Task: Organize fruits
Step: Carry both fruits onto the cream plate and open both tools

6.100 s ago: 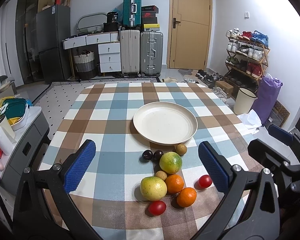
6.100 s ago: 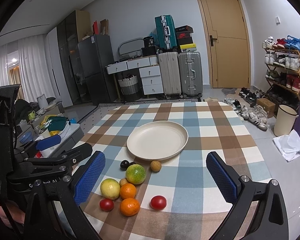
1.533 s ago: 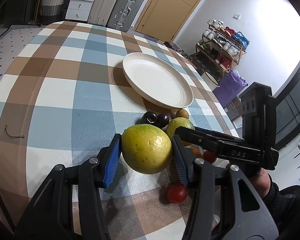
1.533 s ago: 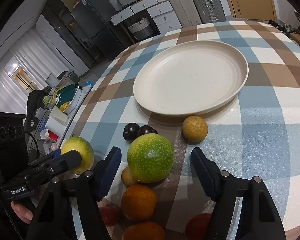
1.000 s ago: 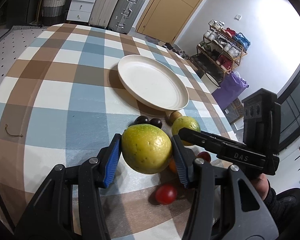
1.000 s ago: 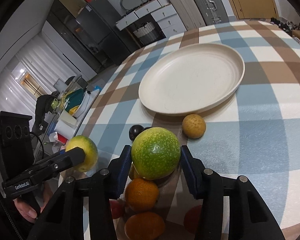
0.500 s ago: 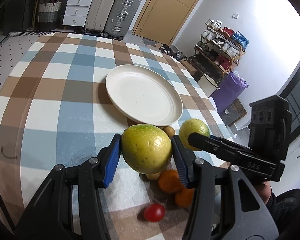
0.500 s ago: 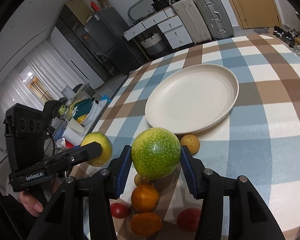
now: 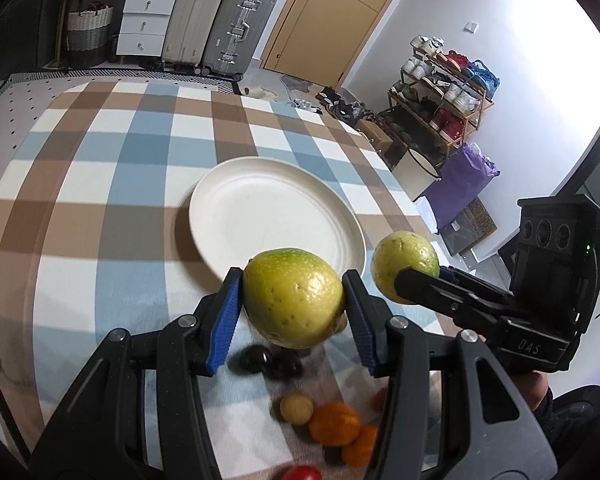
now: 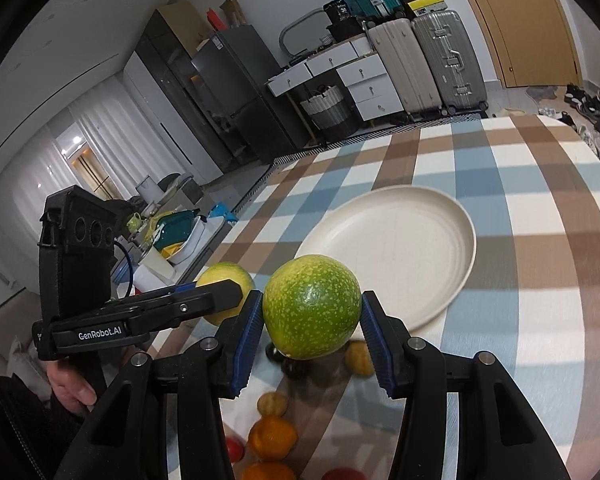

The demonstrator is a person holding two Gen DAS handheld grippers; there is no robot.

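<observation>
Yellow-green fruit [image 9: 293,298] sits clamped in the left gripper [image 9: 292,316] jaws, lifted above the checked table [image 9: 100,200] near the white plate [image 9: 260,208]. Beside it, the right gripper [image 10: 312,330] grasps a speckled green fruit [image 10: 312,307], also raised. Oranges [image 9: 334,424] and tomatoes [image 9: 300,473] lie below.

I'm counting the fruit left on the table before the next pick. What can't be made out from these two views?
- Left wrist view: the yellow-green fruit and the left gripper cover part of the pile; a red tomato is cut by the bottom edge.
- Right wrist view: the green fruit half hides the dark plums; the lowest fruit are cropped and blurred.
</observation>
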